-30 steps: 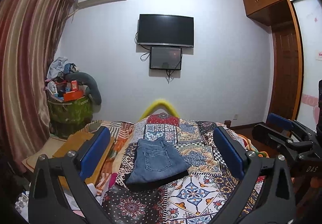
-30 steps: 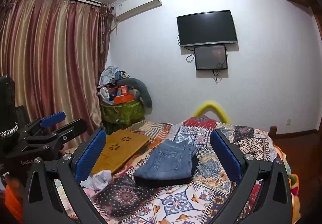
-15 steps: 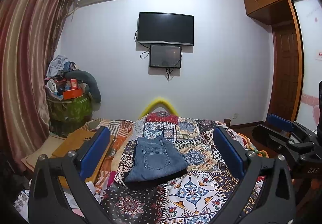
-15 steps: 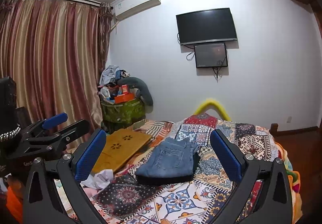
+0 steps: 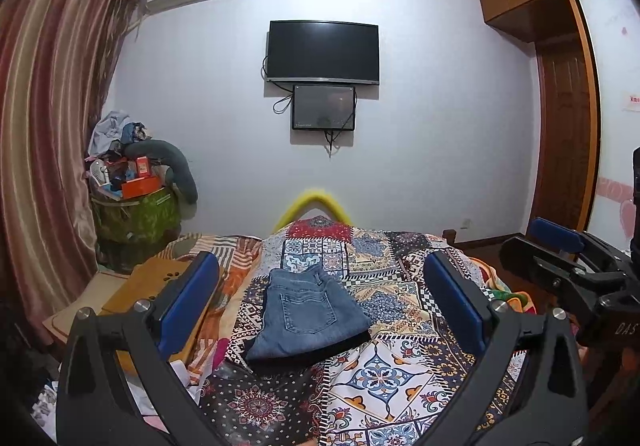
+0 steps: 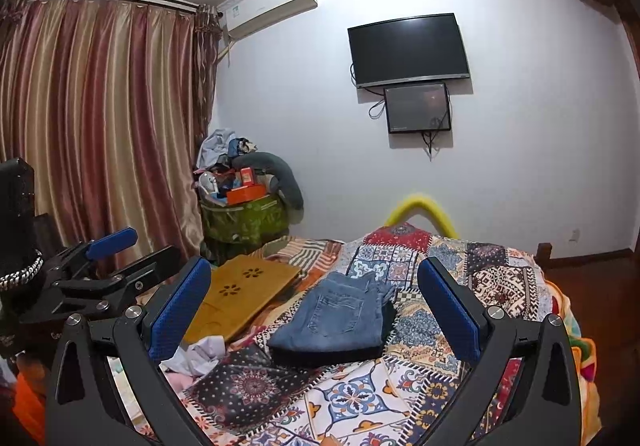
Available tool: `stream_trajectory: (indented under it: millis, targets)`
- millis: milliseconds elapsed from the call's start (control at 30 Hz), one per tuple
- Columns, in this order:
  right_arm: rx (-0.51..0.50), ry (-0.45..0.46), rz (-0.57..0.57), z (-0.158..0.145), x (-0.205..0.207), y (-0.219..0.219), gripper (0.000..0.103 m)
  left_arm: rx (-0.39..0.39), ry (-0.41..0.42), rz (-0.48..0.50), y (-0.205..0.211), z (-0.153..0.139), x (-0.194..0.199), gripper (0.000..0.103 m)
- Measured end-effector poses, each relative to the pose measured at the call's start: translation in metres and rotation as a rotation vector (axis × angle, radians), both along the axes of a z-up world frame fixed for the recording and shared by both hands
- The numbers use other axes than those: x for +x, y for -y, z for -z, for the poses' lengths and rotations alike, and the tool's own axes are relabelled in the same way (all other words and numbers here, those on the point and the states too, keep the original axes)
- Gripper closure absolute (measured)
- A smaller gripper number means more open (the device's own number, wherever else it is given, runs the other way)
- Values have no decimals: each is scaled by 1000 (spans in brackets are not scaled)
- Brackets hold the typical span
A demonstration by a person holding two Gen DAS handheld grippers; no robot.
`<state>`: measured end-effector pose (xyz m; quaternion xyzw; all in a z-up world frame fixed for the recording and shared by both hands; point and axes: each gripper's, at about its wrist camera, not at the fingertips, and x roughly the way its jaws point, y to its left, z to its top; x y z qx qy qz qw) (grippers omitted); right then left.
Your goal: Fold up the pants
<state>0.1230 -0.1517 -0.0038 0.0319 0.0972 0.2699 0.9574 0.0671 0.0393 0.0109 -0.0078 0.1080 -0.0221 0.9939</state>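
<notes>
Patchwork quilt (image 5: 400, 374) covers the bed, TV (image 5: 323, 51) on the wall, jeans (image 5: 308, 316) folded flat, left gripper (image 5: 320, 304) and right gripper (image 6: 314, 306) both wide, empty.

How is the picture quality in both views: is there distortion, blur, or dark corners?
Left wrist view: strong fisheye bending of the curtain, dark vignette corners, folded jeans sharp, the yellow arch soft. Right wrist view: same curved walls and black corners, TV with faint glare, open right tongs sharp.
</notes>
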Motion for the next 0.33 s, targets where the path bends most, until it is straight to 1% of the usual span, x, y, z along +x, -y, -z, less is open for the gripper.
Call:
stream_trajectory:
  millis: [333]
  targets:
    - [8,-9,8,1,1,4,0,-4,-10,13,1,1,0,0]
